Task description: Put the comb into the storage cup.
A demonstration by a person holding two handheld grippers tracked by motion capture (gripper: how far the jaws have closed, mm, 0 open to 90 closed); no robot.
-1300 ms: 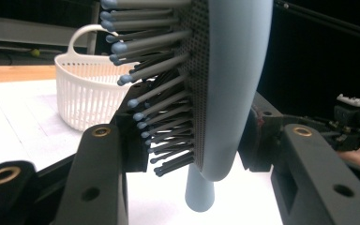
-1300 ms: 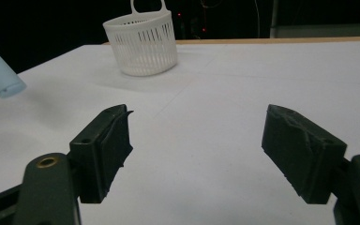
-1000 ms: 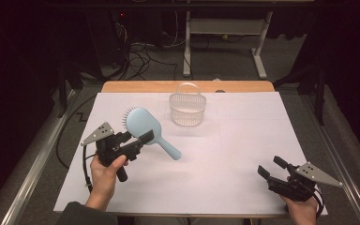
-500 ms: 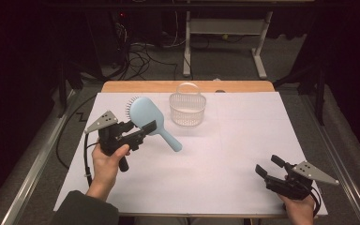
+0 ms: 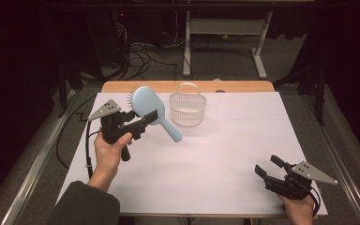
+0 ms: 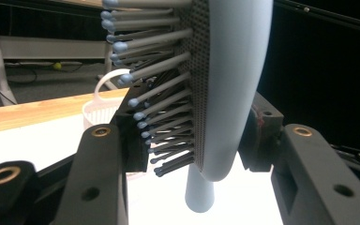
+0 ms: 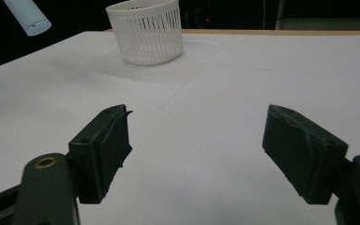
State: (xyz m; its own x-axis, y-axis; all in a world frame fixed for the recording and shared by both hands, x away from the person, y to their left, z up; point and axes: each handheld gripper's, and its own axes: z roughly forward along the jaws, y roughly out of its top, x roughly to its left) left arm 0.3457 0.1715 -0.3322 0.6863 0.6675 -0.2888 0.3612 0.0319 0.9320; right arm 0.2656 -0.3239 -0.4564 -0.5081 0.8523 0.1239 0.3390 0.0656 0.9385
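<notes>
A smooth blue plastic hairbrush (image 5: pixel 149 108) with bristles is clamped by the left tongs (image 5: pixel 143 124); the right tongs (image 5: pixel 268 169) are held agape, empty

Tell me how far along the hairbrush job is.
Done: the left tongs are shut on the light blue hairbrush and hold it clear of the white table cover, bristles against one pad. In hand: the brush hangs beside the white basket, handle pointing down toward the cover. Left: probably setting it into the basket, which looks empty. The right tongs wait open near the front edge.
</notes>
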